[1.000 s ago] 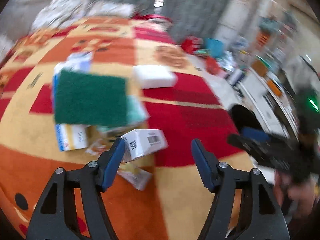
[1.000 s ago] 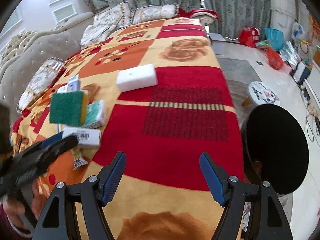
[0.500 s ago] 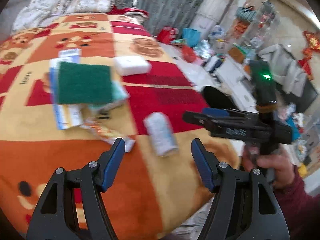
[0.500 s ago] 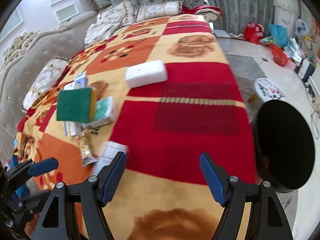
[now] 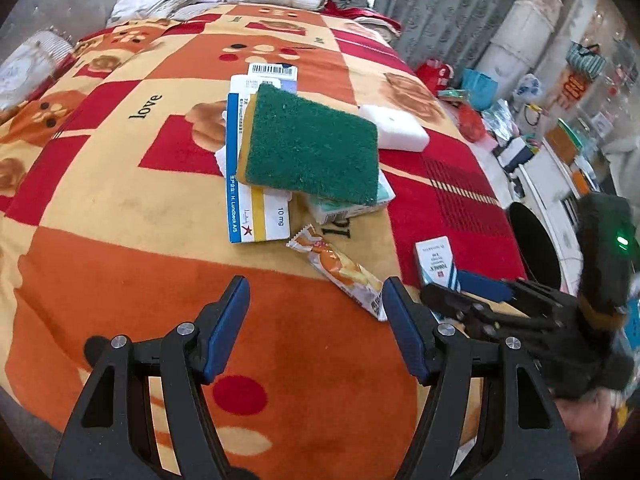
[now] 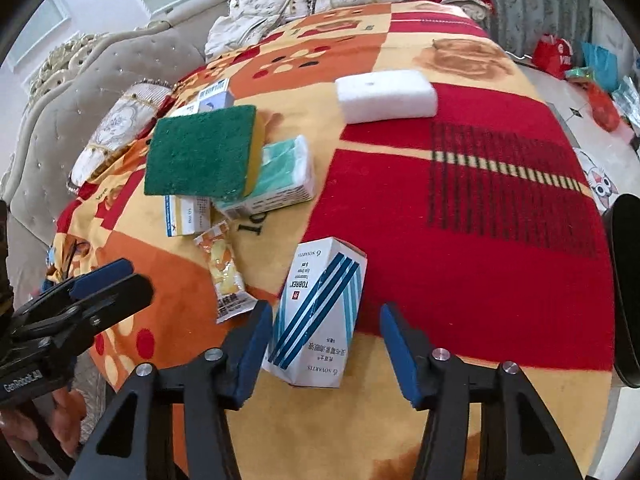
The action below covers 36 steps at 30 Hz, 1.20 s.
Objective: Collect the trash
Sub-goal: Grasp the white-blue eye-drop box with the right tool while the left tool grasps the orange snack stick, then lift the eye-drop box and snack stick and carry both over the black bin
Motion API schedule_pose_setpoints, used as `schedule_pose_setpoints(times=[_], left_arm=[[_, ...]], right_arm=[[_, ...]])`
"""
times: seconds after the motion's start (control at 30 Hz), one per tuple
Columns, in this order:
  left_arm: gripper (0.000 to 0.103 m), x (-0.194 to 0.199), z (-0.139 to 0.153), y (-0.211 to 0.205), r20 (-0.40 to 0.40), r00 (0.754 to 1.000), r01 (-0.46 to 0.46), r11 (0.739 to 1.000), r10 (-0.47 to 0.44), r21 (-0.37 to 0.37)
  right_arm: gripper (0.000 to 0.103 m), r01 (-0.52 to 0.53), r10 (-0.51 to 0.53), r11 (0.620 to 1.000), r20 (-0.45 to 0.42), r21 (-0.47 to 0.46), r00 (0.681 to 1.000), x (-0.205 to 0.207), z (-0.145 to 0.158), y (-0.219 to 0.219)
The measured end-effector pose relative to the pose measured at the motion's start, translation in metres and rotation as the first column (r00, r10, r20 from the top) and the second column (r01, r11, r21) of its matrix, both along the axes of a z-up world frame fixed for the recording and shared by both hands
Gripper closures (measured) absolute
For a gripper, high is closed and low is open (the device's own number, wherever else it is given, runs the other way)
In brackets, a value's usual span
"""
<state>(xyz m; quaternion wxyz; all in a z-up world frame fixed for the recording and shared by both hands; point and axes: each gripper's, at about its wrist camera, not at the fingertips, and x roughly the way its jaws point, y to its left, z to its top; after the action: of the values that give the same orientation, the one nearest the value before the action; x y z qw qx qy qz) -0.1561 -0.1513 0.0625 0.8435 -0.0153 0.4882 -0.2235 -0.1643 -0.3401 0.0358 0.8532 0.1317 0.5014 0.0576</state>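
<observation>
Right wrist view: right gripper (image 6: 322,326) wide open, white-blue medicine box (image 6: 318,312) between fingers, nearer left one. Left gripper (image 5: 316,312) wide open, snack wrapper (image 5: 340,270) just ahead.

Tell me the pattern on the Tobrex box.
White Tobrex box with diagonal blue stripes, clearest in the right wrist view.

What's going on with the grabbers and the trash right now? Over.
Left gripper open, empty. Right gripper open, straddling the Tobrex box lying on the blanket. Nothing blocking.
</observation>
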Motion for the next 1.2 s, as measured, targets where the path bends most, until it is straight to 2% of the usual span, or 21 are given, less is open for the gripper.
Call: schedule_pose_setpoints(times=[0.13,0.3,0.33,0.37,0.4,0.53,0.57,0.6,0.63,0.7,0.8,0.97,1.03,1.2], left_arm=[[0.036,0.008,-0.004,-0.003,-0.011,1.0,-0.023,1.0,0.023,-0.003],[0.036,0.01,-0.007,-0.007,-0.017,0.999,-0.035,0.999,0.035,0.002],[0.036,0.011,-0.008,-0.01,-0.018,0.999,-0.038,0.999,0.038,0.009],[0.036,0.012,-0.01,-0.012,-0.02,0.999,-0.04,0.999,0.041,0.011],[0.036,0.013,-0.012,-0.015,-0.026,0.999,-0.042,0.999,0.043,0.009],[0.037,0.022,-0.025,-0.031,-0.062,0.997,-0.046,0.999,0.044,-0.019],[0.043,0.024,-0.028,-0.034,-0.067,0.997,-0.043,0.999,0.041,-0.025],[0.058,0.025,-0.032,-0.038,-0.075,0.997,-0.037,0.999,0.035,-0.024],[0.067,0.026,-0.036,-0.043,-0.089,0.996,-0.031,0.999,0.03,-0.016],[0.076,0.023,-0.037,-0.048,-0.067,0.997,-0.026,1.0,0.026,0.002],[0.079,0.019,-0.036,-0.047,-0.087,0.996,0.002,1.0,-0.003,-0.01],[0.082,0.009,-0.024,-0.041,-0.065,0.998,0.026,1.0,-0.026,-0.002],[0.082,0.006,-0.02,-0.039,-0.059,0.998,0.034,0.999,-0.034,-0.001],[0.082,-0.003,-0.007,-0.041,-0.038,0.997,0.062,0.998,-0.062,-0.015]], right_arm=[[0.049,-0.005,0.005,1.0,0.024,0.009,1.0,-0.002,0.008,0.002],[0.049,-0.021,0.021,0.998,-0.001,-0.057,1.0,0.003,-0.005,0.009],[0.051,-0.013,0.013,0.998,0.0,-0.056,1.0,0.003,-0.007,0.007],[0.063,-0.005,0.005,0.999,0.004,-0.05,1.0,0.002,-0.007,0.004],[0.068,0.001,-0.001,0.999,0.007,-0.037,1.0,0.0,-0.007,-0.001],[0.072,0.016,-0.014,0.999,0.037,-0.039,0.999,-0.007,0.003,-0.013],[0.072,0.02,-0.018,0.999,0.045,-0.039,0.999,-0.009,0.005,-0.017],[0.072,0.025,-0.022,0.999,0.054,-0.04,0.998,-0.012,0.008,-0.021],[0.072,0.027,-0.025,0.999,0.059,-0.043,0.998,-0.014,0.01,-0.023],[0.072,0.034,-0.031,0.998,0.068,-0.052,0.997,-0.017,0.012,-0.028],[0.072,0.027,-0.025,0.998,0.047,-0.052,0.999,-0.019,0.008,-0.032],[0.07,0.019,-0.02,0.999,-0.024,-0.039,1.0,-0.015,-0.004,-0.036],[0.064,0.017,-0.018,0.999,-0.022,-0.041,1.0,-0.013,-0.005,-0.035],[0.065,0.02,-0.021,0.997,-0.001,-0.075,1.0,-0.011,-0.006,-0.033]])
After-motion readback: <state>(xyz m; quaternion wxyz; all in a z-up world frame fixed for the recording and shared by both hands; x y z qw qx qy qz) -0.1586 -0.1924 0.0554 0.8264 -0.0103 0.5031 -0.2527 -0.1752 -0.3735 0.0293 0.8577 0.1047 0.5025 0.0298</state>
